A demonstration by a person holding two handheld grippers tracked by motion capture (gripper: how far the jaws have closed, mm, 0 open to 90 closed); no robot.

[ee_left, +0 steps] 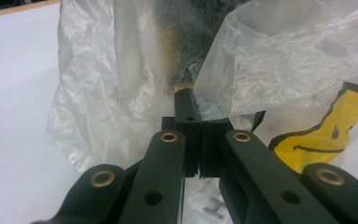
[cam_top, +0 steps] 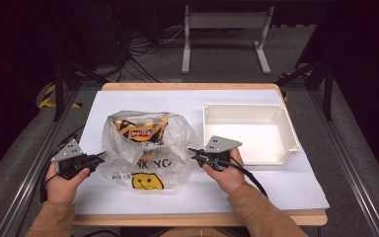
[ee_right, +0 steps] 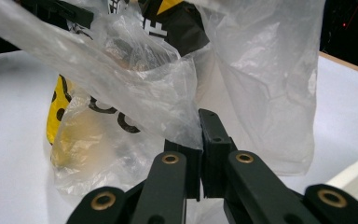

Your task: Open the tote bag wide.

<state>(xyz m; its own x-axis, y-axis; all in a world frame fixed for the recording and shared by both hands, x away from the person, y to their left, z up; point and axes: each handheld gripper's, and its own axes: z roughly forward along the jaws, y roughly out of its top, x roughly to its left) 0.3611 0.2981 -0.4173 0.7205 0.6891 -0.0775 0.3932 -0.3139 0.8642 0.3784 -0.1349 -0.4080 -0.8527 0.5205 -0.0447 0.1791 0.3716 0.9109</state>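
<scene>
Surface: a wooden table covered by a white sheet. A white tray stands on the sheet at the right, well apart from the left gripper and near the right one. Around the table, aluminium rails run along both sides over a grey floor. Behind the far edge, a white frame stands on the floor, with loose cables to its left. The room beyond is dark.

Bag: a clear plastic bag sits on the sheet, left of centre, between the two grippers. It carries a yellow smiley and black lettering on its near face. A chip packet with black and yellow stripes stands inside it.

Left gripper: held in the left hand, just beside the bag's left edge. In the left gripper view, the jaws are clenched together and bag film is pinched between them; the bag rises directly ahead of the tips.

Right gripper: held in the right hand, at the bag's right edge. In the right gripper view, the jaws are clenched on a fold of the bag, which drapes over the left jaw.
</scene>
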